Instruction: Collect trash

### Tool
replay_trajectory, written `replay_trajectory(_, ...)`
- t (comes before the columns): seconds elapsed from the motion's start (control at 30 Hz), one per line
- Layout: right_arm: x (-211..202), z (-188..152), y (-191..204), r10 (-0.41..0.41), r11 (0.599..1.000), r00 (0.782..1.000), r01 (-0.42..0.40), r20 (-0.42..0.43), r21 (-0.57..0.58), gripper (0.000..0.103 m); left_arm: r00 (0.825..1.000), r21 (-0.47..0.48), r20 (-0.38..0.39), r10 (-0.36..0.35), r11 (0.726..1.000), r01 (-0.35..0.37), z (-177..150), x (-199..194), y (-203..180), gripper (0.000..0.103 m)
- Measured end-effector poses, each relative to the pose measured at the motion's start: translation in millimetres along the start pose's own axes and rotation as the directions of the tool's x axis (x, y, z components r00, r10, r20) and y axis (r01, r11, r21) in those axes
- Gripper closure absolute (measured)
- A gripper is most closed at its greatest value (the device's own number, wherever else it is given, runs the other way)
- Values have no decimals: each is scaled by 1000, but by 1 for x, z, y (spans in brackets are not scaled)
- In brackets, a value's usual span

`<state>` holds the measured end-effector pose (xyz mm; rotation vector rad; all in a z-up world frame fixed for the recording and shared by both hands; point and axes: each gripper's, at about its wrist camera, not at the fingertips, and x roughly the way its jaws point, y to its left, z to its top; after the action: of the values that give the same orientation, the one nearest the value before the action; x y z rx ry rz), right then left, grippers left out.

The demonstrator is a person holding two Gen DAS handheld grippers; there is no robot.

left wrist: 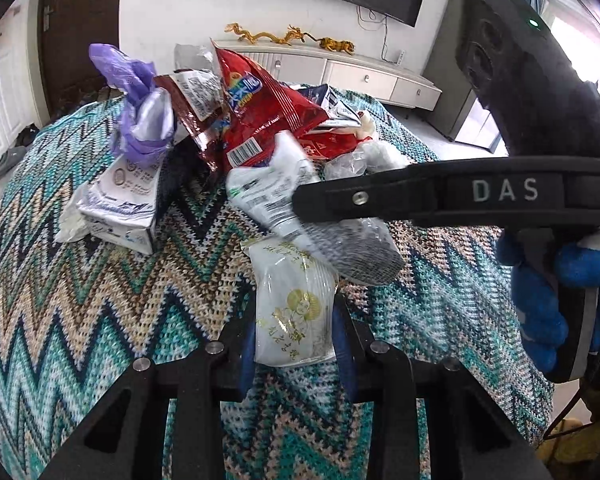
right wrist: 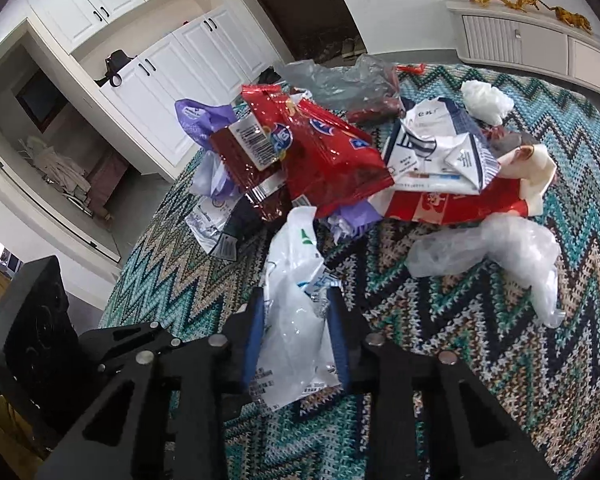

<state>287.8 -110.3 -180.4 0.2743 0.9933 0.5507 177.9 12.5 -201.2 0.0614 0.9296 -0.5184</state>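
1. Left wrist view: we are looking down along the left gripper (left wrist: 294,344) toward a table draped in a zigzag knitted cloth (left wrist: 80,320) of teal, tan and navy.
2. We are seeing its two blue-padded fingers pressing on either side of a white packet with gold print (left wrist: 292,312), which is lying on the cloth at about 6 o'clock from the main heap.
3. At 12 o'clock from that packet, a pile of trash is sitting on the cloth: a red snack bag (left wrist: 260,112), a purple plastic bag (left wrist: 136,100) at 10 o'clock, and a crushed white carton (left wrist: 120,200) at 9 o'clock.
4. At 3 o'clock, the right gripper (left wrist: 300,200) is reaching in from the side, held by a hand in a blue glove (left wrist: 540,280); its tip is meeting a white printed wrapper (left wrist: 268,196).
5. Right wrist view: we are seeing the right gripper (right wrist: 296,332) clamped on that white printed wrapper (right wrist: 292,320), which is crumpled between its blue pads.
6. At 12 o'clock from the grip, the red snack bag (right wrist: 328,152) is topping the heap; a clear plastic bag (right wrist: 500,248) is lying at 2 o'clock, apart from the pile.
7. A white cabinet (right wrist: 148,60) is standing at 10 o'clock in the background.
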Motion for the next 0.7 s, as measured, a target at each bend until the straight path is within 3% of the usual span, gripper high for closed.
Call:
replay_trajectory(0.4, -92, -27, 35, -64, 997, 985, 71, 161, -37, 83, 992, -23, 120, 36, 999, -34, -28, -78, -12, 78)
replay_trajectory(0.6, -161, -45, 30, -143, 989, 950, 150, 278, -6, 83, 981, -4, 190, 37, 999, -37, -29, -116, -28, 79)
replay_trajectory(0.7, -197, -57, 22, -195, 980, 918, 198, 345, 27, 83, 980, 19, 197, 32, 999, -36, -4, -112, -46, 79)
